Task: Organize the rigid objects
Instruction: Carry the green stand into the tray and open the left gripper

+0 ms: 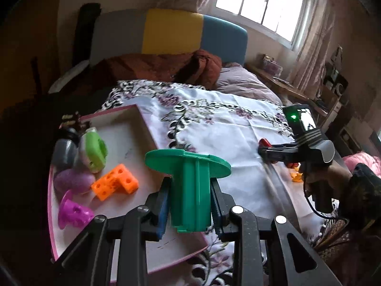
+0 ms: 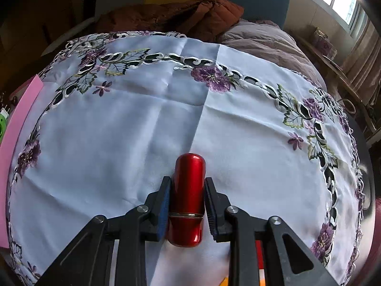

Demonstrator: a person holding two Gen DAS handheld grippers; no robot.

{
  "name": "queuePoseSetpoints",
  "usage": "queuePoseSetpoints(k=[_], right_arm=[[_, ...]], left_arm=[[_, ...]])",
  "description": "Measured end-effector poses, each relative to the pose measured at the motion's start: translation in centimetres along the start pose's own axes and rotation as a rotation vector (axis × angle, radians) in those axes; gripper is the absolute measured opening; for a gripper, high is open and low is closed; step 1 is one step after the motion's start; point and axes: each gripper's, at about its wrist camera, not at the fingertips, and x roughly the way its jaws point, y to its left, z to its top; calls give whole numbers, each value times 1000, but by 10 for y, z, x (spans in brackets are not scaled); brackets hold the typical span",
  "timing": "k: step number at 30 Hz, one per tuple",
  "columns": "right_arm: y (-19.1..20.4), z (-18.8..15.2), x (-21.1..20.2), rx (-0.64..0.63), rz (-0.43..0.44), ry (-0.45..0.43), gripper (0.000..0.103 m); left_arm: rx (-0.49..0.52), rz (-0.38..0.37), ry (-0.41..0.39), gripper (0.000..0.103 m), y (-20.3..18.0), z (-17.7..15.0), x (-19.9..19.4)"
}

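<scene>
no legible brand, label or writing on any item. one green flanged spool (image 1: 190, 186), clamped between the pads of the left gripper (image 1: 190, 205), held above the near edge of the pink-rimmed tray (image 1: 140, 116). one red capsule-shaped case (image 2: 188, 197), clamped in the right gripper (image 2: 188, 205) over the embroidered white tablecloth (image 2: 119, 143). in the tray: one orange holed block (image 1: 115, 181), one lime green piece (image 1: 95, 152), one purple egg shape (image 1: 73, 180), one magenta flanged piece (image 1: 73, 214), one grey cylinder (image 1: 64, 152).
</scene>
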Motion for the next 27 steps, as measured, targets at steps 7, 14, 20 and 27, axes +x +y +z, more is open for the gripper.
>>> queuePoseSetpoints(k=[7,14,20,27], right_arm=[[1,0,0,-6,-4,0,26],[1,1,0,-7,-6,2,26],[2,1,0,-13,-11,1,26],[3,1,0,-24,-19,0,26]], left_arm=[[-78,59,-19,31,46,-9,-23],[-108,102,17,31,78,-34,-35],[-102,77,82,31,74,-41,-16],[-122,42,148,31,74,-30,24]])
